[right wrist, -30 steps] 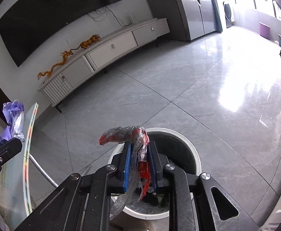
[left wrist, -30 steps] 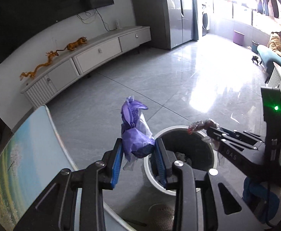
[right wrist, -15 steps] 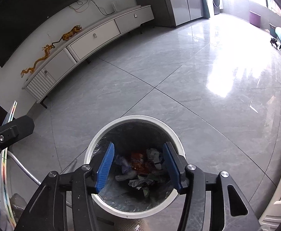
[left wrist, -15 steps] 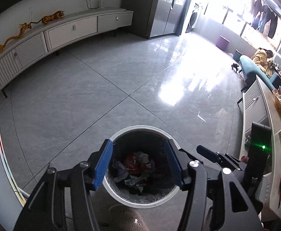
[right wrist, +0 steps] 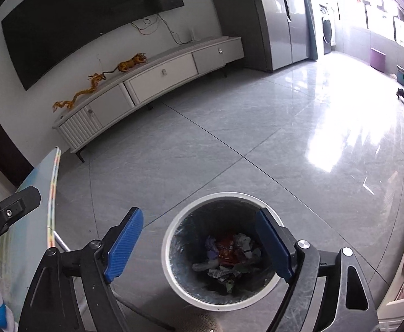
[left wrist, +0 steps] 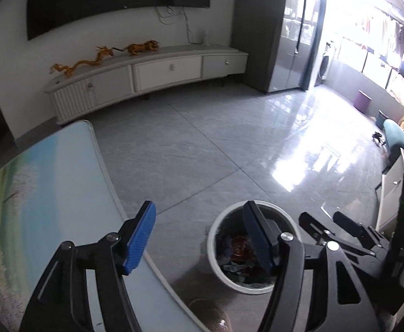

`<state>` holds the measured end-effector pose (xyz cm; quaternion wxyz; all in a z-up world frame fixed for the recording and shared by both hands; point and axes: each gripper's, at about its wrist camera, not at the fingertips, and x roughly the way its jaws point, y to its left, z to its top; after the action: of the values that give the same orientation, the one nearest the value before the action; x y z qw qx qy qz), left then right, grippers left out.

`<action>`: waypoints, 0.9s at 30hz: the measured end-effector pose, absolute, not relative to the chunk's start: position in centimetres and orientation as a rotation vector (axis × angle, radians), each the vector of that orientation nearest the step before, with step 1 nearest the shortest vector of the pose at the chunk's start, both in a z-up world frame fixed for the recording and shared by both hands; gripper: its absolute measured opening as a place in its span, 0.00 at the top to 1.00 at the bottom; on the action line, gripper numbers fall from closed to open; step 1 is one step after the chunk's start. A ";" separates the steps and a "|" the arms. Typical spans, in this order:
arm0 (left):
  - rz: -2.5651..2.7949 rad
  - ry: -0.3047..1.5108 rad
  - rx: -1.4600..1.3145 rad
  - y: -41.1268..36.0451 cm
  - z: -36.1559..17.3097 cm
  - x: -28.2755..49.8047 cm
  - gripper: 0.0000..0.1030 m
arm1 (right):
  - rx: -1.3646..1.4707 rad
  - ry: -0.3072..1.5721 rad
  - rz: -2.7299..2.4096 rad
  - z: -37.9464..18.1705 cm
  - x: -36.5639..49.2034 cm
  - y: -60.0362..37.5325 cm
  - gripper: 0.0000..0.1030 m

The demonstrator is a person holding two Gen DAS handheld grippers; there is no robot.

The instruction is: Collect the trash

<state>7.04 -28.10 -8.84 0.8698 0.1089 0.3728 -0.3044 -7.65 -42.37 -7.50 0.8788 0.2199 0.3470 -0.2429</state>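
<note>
Right wrist view: your right gripper (right wrist: 199, 244), lower centre, has jaws that have just been opening, wide apart, nothing between them. Trash (right wrist: 227, 260): crumpled wrappers, red, purple, white, lying inside the bin (right wrist: 168, 251), a white-rimmed round pail with a dark liner, lower centre on grey floor tiles. Left wrist view: your left gripper (left wrist: 199, 235) likewise just opening, empty, beside the table edge (left wrist: 102, 166); its right finger hides part of the bin's contents.

One white bin (right wrist: 171, 251), two claws (left wrist: 199, 235) (right wrist: 199, 244), two golden figurines (right wrist: 131, 63) (right wrist: 77, 95), one table (left wrist: 36, 182)
</note>
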 end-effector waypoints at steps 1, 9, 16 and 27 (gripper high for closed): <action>-0.593 0.759 0.221 -26.6 -8.3 7.1 0.34 | 0.440 0.715 -0.486 -6.9 -7.3 -41.3 0.16; -0.323 0.606 0.164 -15.5 -3.8 6.4 0.34 | 0.288 0.646 -0.345 -2.8 -4.7 -32.4 0.00; -0.184 0.511 0.107 -8.2 -1.1 3.8 0.22 | 0.189 0.562 -0.299 0.3 -4.8 -27.2 0.00; -0.090 0.458 0.057 -3.8 -0.5 0.8 0.00 | 0.139 0.499 -0.304 1.4 -5.3 -24.5 0.00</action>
<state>0.76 -3.82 -0.54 0.9725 0.0280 0.2269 -0.0446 -5.29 -24.50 1.45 0.9553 0.0684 0.2456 -0.1499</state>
